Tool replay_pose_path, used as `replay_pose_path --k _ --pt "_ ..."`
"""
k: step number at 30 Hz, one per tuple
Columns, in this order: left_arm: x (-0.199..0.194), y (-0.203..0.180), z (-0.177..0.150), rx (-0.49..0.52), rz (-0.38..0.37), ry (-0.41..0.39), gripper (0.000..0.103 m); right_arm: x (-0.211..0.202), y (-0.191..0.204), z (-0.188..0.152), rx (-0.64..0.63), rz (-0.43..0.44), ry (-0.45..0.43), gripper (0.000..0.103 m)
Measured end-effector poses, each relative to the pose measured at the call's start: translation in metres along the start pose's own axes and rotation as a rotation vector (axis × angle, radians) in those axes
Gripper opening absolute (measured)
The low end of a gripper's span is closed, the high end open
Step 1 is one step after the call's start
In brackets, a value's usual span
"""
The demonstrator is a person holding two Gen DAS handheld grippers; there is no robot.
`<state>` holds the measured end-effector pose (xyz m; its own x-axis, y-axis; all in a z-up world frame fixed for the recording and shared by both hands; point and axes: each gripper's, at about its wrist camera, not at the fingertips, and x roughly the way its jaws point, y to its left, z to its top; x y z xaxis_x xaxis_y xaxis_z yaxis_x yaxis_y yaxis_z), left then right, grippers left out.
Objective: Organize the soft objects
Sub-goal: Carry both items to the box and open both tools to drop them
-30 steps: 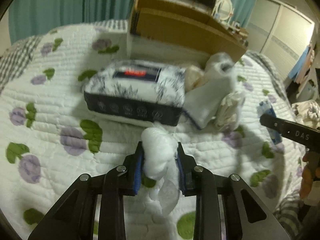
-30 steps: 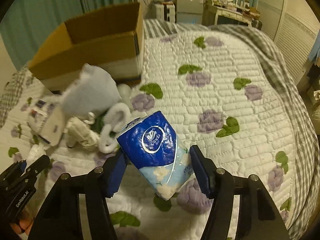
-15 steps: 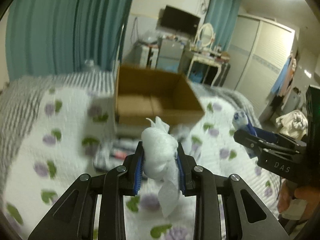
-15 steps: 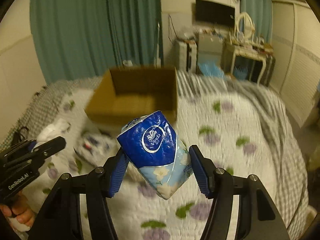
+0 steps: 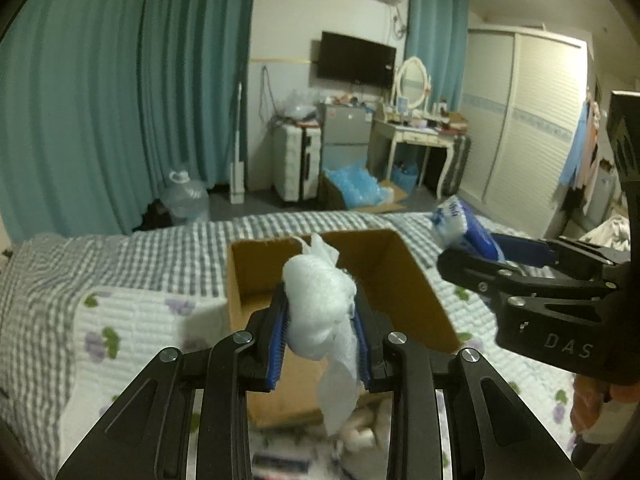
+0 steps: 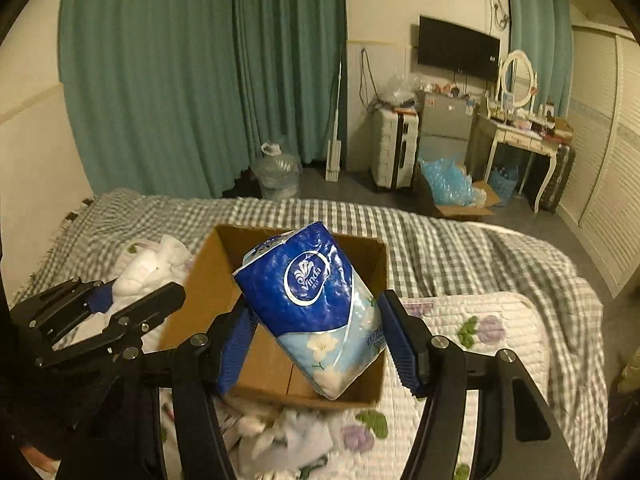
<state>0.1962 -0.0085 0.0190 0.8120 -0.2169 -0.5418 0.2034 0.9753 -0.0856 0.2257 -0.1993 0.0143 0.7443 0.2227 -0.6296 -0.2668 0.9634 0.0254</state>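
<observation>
My left gripper is shut on a white plastic bag of cotton and holds it in the air in front of the open cardboard box on the bed. My right gripper is shut on a blue Vinda tissue pack, held above the same box. The right gripper with the pack shows at the right of the left wrist view. The left gripper with the cotton bag shows at the left of the right wrist view.
More soft items lie blurred on the flowered quilt in front of the box. A grey checked blanket covers the far bed. Beyond are teal curtains, a suitcase, a dressing table and a wardrobe.
Both grippers have risen from the quilt with their loads and moved toward the box; the views now look level across the room and the box is closer.
</observation>
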Motion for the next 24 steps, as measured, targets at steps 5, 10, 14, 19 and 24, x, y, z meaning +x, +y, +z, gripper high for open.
replay_pose_path --k 5,10,14,19,24 --pt "0.044 0.001 -0.009 0.038 -0.012 0.027 0.031 0.051 -0.017 -0.004 0.051 0.012 0.035 0.066" --pt "0.066 0.0 -0.018 0.085 0.032 0.054 0.065 0.072 -0.032 -0.008 0.064 0.02 0.015 0.093" --pt "0.066 -0.002 -0.02 0.083 0.076 0.026 0.076 0.059 -0.038 -0.01 0.081 0.018 -0.027 0.094" --pt "0.043 -0.003 -0.013 0.047 0.095 0.0 0.076 0.016 -0.043 -0.006 0.07 0.007 -0.079 0.094" --pt "-0.01 -0.014 0.008 0.051 0.14 -0.061 0.09 -0.057 -0.038 0.006 0.043 -0.009 -0.159 0.097"
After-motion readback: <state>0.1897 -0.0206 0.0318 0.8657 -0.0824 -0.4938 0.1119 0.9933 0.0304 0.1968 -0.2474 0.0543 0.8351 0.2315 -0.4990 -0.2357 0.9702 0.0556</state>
